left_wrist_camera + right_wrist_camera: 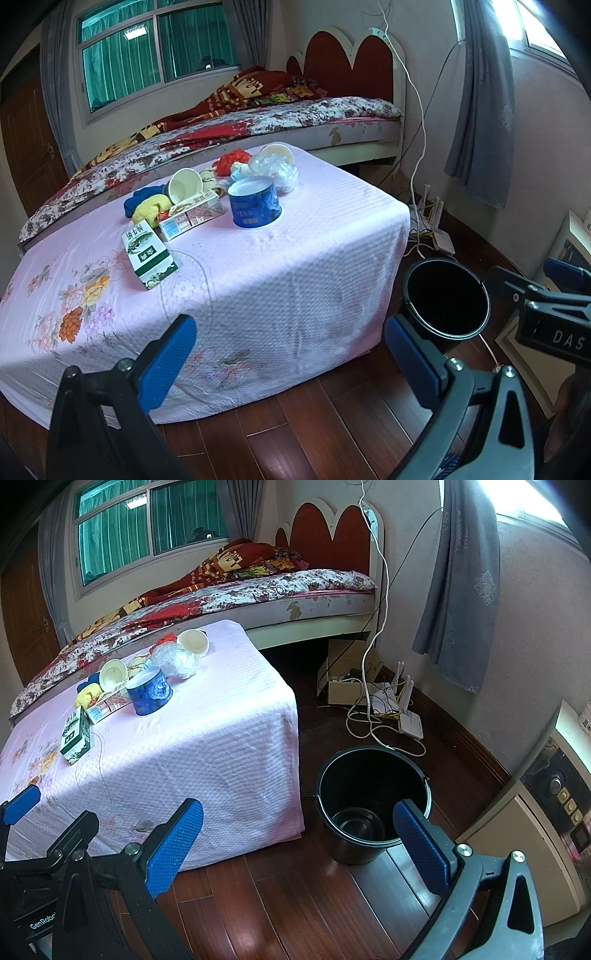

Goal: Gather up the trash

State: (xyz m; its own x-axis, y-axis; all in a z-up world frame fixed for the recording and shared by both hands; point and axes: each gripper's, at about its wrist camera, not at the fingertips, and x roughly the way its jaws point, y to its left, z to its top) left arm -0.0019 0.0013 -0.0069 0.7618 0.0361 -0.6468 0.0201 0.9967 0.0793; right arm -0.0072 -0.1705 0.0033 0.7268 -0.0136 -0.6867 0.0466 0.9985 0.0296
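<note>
Trash lies on a table with a pink flowered cloth (258,280) (207,746): a green and white carton (149,254) (75,738), a flat box (192,218), a blue paper tub (255,201) (149,692), two paper cups (183,184) (277,153), crumpled clear plastic (275,170) (173,661), red plastic (232,160), yellow cloth (151,208) and blue cloth (138,199). A black bucket (447,297) (373,797) stands on the floor right of the table. My left gripper (291,360) is open and empty, short of the table's near edge. My right gripper (299,845) is open and empty, low beside the bucket.
A bed (229,125) with a floral cover stands behind the table. Cables, a router and a cardboard box (384,705) lie on the wooden floor by the wall. A cabinet with a machine (550,805) stands at the right. Grey curtains (458,590) hang at the right window.
</note>
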